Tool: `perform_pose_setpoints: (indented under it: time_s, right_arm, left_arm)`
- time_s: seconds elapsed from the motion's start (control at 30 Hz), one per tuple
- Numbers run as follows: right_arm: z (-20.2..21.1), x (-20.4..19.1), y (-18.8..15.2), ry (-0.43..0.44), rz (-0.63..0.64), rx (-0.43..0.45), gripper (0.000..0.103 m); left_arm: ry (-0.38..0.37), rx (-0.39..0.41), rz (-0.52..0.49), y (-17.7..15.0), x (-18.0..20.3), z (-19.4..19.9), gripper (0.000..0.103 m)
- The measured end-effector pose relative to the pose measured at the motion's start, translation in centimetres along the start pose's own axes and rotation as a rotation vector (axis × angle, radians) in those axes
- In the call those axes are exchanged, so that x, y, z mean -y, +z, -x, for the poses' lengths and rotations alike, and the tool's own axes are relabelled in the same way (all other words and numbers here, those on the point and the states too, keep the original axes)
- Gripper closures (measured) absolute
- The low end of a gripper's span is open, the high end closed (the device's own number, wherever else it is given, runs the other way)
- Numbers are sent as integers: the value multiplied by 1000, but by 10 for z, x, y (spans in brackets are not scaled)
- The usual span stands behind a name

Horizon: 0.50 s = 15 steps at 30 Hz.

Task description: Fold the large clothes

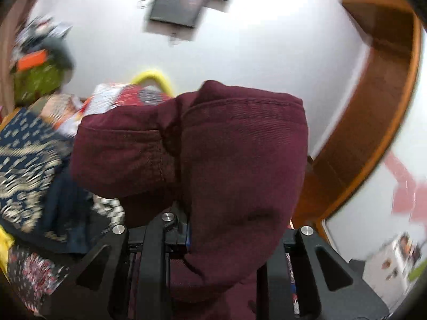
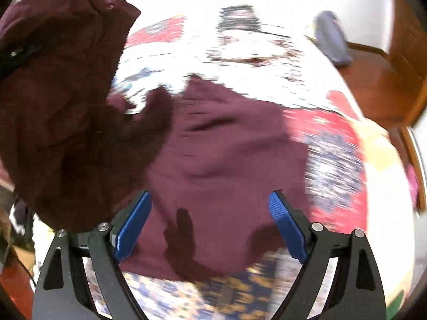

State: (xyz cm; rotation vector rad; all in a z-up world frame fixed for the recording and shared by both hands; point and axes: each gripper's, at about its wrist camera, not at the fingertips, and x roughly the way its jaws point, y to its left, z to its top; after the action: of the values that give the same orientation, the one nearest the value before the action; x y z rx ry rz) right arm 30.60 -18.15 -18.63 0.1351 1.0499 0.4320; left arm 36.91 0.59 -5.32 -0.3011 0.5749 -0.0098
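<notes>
While the left gripper (image 1: 186, 229) pinches a raised fold of the dark maroon ribbed-knit garment (image 2: 213, 146), the rest of that garment lies spread on the patchwork-patterned bed cover (image 2: 333, 160), and the right gripper (image 2: 210, 224) hovers over it with blue pads (image 2: 285, 226) spread wide, holding nothing.

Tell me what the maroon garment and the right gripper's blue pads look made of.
Maroon garment: soft matte ribbed knit, probably cotton; fine ribs and a stitched hem show. Right gripper pads: blue, matte, probably rubber or plastic, judging by the ridged face.
</notes>
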Motion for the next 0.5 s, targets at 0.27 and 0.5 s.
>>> perform_pose_setpoints:
  time_s: [0.27, 0.5]
  right_arm:
    - [34, 61, -25, -75, -119, 29, 15]
    - [51, 79, -39, -122, -109, 35, 15]
  left_arm:
    - [-34, -266, -376, -105, 90, -59, 80]
    - [-44, -397, -519, -162, 91, -55, 69]
